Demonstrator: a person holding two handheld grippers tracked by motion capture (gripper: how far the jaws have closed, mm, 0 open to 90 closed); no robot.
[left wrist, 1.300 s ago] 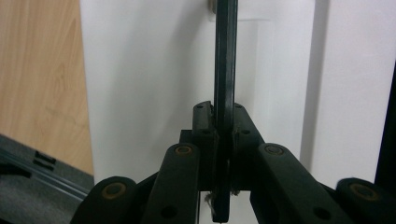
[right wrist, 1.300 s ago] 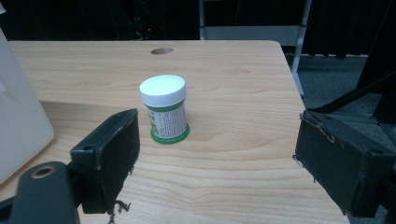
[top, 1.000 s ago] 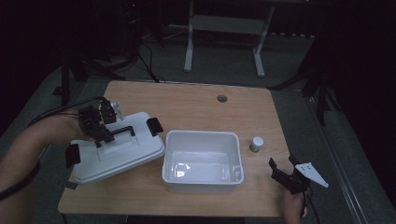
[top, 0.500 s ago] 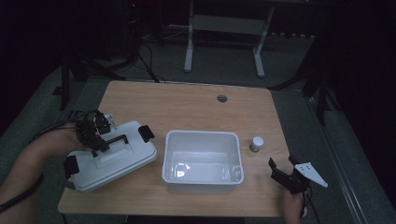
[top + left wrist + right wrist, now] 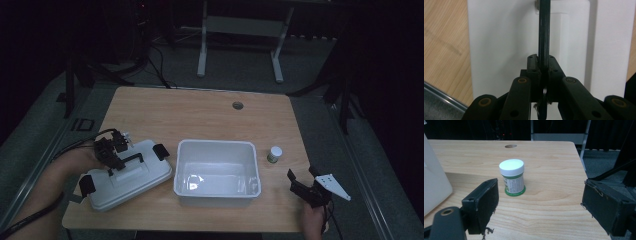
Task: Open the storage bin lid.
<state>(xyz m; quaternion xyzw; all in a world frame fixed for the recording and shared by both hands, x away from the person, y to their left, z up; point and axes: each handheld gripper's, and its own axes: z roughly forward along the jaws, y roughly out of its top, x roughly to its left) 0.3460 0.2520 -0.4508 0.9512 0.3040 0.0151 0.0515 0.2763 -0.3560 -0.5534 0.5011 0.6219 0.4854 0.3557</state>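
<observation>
The white bin (image 5: 217, 172) is sitting open near the front of the wooden table (image 5: 200, 112), and everything else is best placed against it. Just beside the bin's left wall, the white lid (image 5: 125, 175) is lying flat on the table, its black latches showing at both ends. The left gripper (image 5: 111, 155) is clamping its jaws tight on the lid's black handle (image 5: 544, 32), which is running as a thin dark bar straight up between the closed jaws in the left gripper view. So the step in hand appears to be setting the lid aside, clear of the bin; the lid looks fully down, so the next move is likely a release, calling for the jaws to part and the hand to lift straight off without dragging the lid. To the right of the bin, close to its far right corner, a small white-capped jar (image 5: 512, 177) is standing upright. The right gripper (image 5: 304, 187) is waiting near the bin's front right corner with its jaws wide apart, facing the jar but well short of it, probably readying to pick it up.
</observation>
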